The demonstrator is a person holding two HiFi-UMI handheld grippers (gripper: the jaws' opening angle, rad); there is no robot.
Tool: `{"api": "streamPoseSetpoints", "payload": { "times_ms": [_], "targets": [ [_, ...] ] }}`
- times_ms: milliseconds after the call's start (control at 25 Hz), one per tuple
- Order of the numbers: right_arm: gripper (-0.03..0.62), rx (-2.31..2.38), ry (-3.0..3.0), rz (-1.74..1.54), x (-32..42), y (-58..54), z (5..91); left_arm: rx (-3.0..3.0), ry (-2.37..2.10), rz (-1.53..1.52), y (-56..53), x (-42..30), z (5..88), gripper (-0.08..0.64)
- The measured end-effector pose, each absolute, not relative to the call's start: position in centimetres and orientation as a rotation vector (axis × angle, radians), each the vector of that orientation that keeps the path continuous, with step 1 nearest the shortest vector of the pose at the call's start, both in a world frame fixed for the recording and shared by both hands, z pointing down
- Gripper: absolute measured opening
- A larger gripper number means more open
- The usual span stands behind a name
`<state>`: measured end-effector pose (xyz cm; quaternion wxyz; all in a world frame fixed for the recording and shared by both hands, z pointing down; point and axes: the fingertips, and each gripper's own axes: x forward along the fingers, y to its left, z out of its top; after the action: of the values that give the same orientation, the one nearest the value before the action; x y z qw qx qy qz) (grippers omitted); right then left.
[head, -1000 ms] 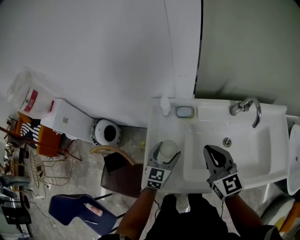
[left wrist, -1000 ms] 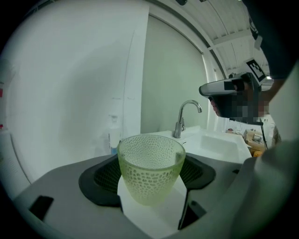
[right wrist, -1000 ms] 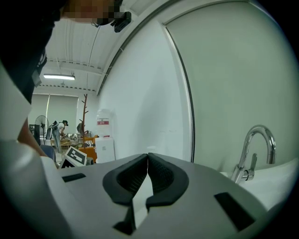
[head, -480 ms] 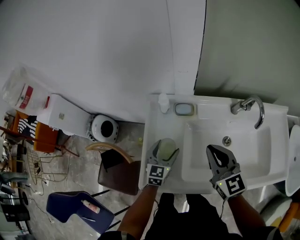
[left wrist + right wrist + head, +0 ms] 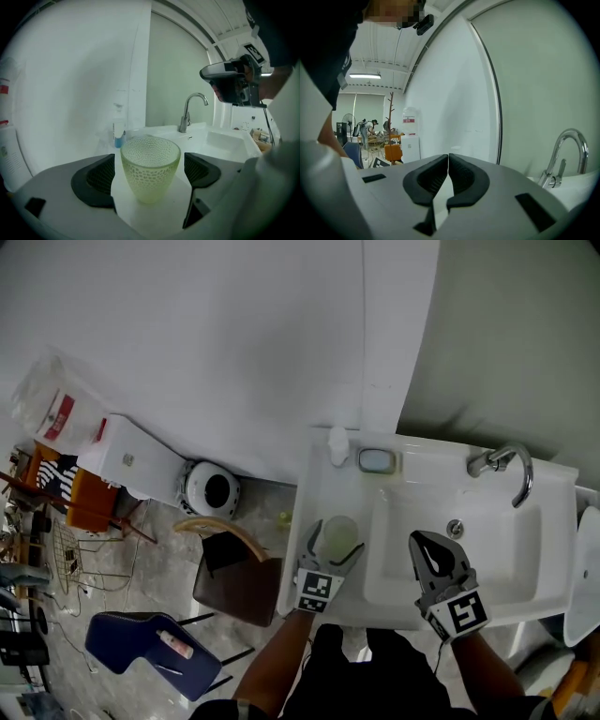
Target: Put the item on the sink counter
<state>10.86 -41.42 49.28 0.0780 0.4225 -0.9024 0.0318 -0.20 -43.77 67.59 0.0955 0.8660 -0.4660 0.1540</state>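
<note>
1. Cup (image 5: 150,164): stands upright on the counter (image 5: 314,486), just left of the basin (image 5: 487,549), near the counter's front edge. Its long axis is vertical, with the mouth up and the narrower base down on the white surface. The wall is translucent pale green with a dimpled texture. Nothing shows inside it.

2. Left gripper (image 5: 336,542): reaches over the counter left of the basin, and its jaws are opening. The cup stands between them, with a gap between each pad and the cup wall, so nothing is gripped.

3. Right gripper (image 5: 448,164): held over the front part of the basin. Its jaws are pressed together with nothing between them.

4. Basin: white, with a drain fitting (image 5: 455,528) in its floor. The faucet (image 5: 506,467) stands at its rear edge.

5. Dish (image 5: 376,461): sits behind the basin's rear left corner. Its contents cannot be made out. A small bottle (image 5: 337,446) stands just left of it.
</note>
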Motion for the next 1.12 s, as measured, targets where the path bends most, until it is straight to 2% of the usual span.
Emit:
{"api": "streamPoseSetpoints", "payload": {
  "times_ms": [160, 320, 640, 800, 1040, 1120],
  "targets": [
    [0.02, 1.278, -2.748, 0.091, 9.9, -41.6, 47.6, 2.609, -1.397, 0.389, -42.8, -1.4, 63.4, 0.465],
    [0.02, 1.266, -2.784, 0.115, 9.3, -41.5, 47.0, 2.651, -1.433, 0.306, -42.2, -2.5, 57.8, 0.425],
    [0.021, 1.212, -2.894, 0.057, 8.0, -40.5, 44.4, 2.685, -1.563, 0.138, -41.7, -2.4, 49.5, 0.291],
    [0.021, 1.213, -2.91, 0.015, 7.8, -40.4, 43.2, 2.708, -1.592, 0.13, -41.4, -2.2, 48.0, 0.214],
    [0.021, 1.241, -2.935, 0.003, 8.5, -40.4, 41.7, 2.72, -1.651, 0.103, -41.0, -2.4, 46.0, 0.146],
    [0.021, 1.248, -2.939, -0.005, 8.6, -40.3, 41.5, 2.718, -1.672, 0.051, -41.0, -2.4, 45.0, 0.099]
  ]
}}
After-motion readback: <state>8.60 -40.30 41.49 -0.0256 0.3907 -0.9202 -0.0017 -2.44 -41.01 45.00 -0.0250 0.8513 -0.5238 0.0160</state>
